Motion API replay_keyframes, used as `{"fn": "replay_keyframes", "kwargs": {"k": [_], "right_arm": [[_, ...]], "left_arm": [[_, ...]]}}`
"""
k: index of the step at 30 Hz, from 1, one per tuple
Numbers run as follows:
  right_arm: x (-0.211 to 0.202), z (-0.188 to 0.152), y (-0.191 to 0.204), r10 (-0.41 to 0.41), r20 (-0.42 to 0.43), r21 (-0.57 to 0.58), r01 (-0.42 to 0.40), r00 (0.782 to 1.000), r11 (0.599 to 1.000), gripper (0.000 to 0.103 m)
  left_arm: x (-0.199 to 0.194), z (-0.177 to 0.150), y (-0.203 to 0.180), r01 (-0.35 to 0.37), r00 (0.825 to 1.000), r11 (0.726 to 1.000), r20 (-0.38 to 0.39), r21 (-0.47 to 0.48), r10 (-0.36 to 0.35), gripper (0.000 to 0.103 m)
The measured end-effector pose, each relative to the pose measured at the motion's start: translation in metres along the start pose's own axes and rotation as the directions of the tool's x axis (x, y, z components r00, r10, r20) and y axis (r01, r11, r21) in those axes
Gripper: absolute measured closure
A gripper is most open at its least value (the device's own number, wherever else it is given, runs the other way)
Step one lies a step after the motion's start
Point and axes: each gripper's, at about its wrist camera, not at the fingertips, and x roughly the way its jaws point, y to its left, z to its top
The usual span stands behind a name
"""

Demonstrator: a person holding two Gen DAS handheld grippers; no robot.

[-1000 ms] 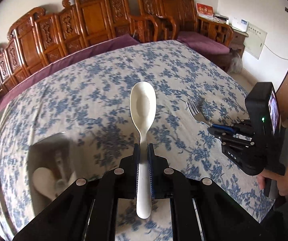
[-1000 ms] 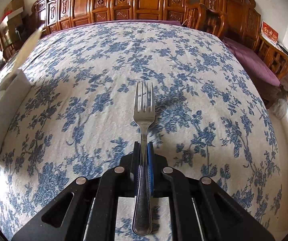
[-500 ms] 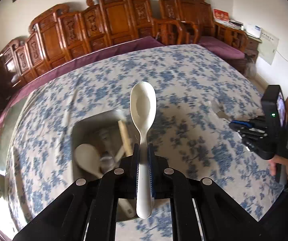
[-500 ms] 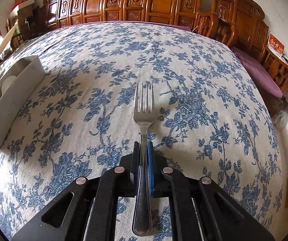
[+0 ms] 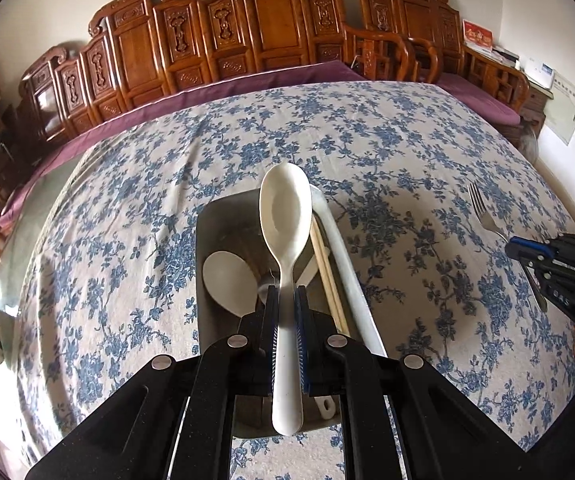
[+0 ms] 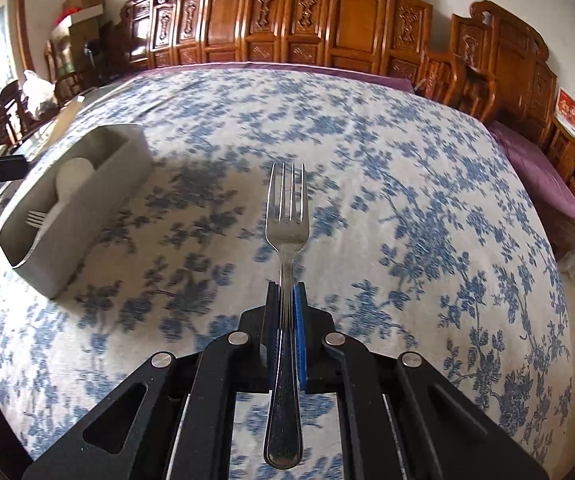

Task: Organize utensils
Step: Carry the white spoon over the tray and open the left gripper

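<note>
The left tongs (image 5: 286, 294) are clamped on a smooth white spoon (image 5: 285, 236) above the grey box (image 5: 357, 304) near the worktop's (image 5: 407, 152) left edge; the right tongs (image 6: 286, 292) pinch a shiny steel fork (image 6: 287, 216) over mid-cloth. The glossy spoon handle could slip or land across the chopsticks (image 5: 327, 276) and second spoon (image 5: 227, 280) inside.

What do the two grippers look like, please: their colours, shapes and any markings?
Both are the same build. The left gripper and the right gripper have matte black angular linkage arms with round silver pivot pins and narrow fingers with ribbed blue pads. Seen from the left wrist, the right gripper's body shows small white lettering, too blurred to read.
</note>
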Motion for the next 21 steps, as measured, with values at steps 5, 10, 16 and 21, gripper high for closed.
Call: {"fn": "replay_keyframes", "kwargs": {"k": [5,10,16,21], "right_arm": [[-0.008,0.004,0.012,0.021,0.021,-0.013,-0.021,1.000,1.000,0.094],[-0.013,0.007,0.021,0.038,0.033,-0.021,-0.038,0.999,0.999,0.094],[-0.010,0.008,0.029,0.046,0.028,-0.038,-0.045,0.999,0.998,0.094],[-0.007,0.009,0.034,0.051,0.022,-0.043,-0.050,0.998,0.998,0.094]], "left_arm": [[0.011,-0.003,0.005,0.005,1.000,1.000,-0.011,-0.010,-0.005,0.096],[0.025,-0.007,0.008,0.015,1.000,1.000,-0.026,-0.026,-0.015,0.096],[0.043,-0.012,0.010,0.032,0.998,0.998,-0.044,-0.048,-0.034,0.096],[0.051,-0.017,0.012,0.018,0.999,0.999,-0.044,-0.043,-0.020,0.096]]}}
